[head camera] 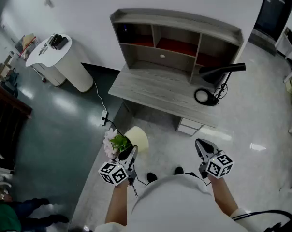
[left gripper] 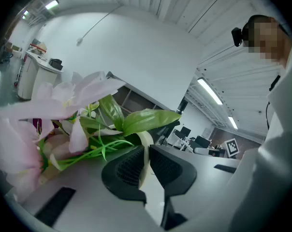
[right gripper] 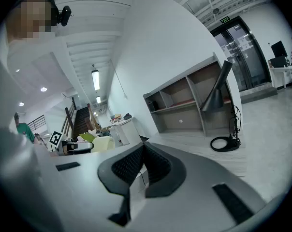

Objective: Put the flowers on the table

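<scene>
Right now the flowers (head camera: 111, 144) (left gripper: 64, 122), pale pink blooms with green leaves, sit in a cream pot (head camera: 139, 138) (left gripper: 145, 154) that is held up over the pale floor (head camera: 160, 129). The pot is not on the tabletop (head camera: 155, 88); it is just short of the desk's front edge, towards its left corner. In the head view the blooms and leaves lie to the left of the pot.

The left gripper (head camera: 132, 152) (left gripper: 147, 150) carries it: in the left gripper view the thin cream wall of the pot runs between the two dark ribbed jaws, which are clenched on it, and the leaves and petals fill the picture above and to the left of them.

The right gripper (head camera: 200, 144) (right gripper: 143, 149) is held out beside it, well apart from the pot. Its jaws are pressed together at the tips with nothing between them.

Ahead stands the grey desk with a shelf unit (head camera: 177, 30) along its back. A black lamp (head camera: 222, 70) (right gripper: 219, 94) stands at the tabletop's right end, its round base (head camera: 204, 96) near the front edge. Off to the left, a white counter (head camera: 64, 59) stands against the wall on the dark green floor.
</scene>
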### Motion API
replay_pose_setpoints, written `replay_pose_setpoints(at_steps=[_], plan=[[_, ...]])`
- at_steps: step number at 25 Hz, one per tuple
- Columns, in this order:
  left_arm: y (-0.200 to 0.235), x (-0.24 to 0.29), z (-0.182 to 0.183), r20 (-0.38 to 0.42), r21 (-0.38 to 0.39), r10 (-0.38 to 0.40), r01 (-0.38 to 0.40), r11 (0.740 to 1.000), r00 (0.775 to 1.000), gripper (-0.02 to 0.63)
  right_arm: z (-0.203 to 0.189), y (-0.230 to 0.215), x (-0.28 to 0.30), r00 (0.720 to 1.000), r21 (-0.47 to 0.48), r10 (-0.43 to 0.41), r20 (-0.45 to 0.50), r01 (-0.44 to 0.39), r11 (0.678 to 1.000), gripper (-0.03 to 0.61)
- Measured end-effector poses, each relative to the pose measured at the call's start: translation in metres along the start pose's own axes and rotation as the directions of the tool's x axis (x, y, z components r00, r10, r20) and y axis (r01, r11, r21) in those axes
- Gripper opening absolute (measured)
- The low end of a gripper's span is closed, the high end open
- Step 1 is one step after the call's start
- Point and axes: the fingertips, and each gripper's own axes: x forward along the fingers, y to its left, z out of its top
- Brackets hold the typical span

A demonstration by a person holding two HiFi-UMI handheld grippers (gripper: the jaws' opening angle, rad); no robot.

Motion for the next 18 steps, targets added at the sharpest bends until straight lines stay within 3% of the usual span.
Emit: replay_pose_setpoints(at_steps=[18], plan=[[-0.022, 0.003, -0.017, 0.001, -0.005, 0.017, -0.017, 1.000, 1.000, 0.049, -0.002, -0.008, -0.013, 0.999, -0.006, 0.046, -0.021, -0.046, 0.999, 0.018]])
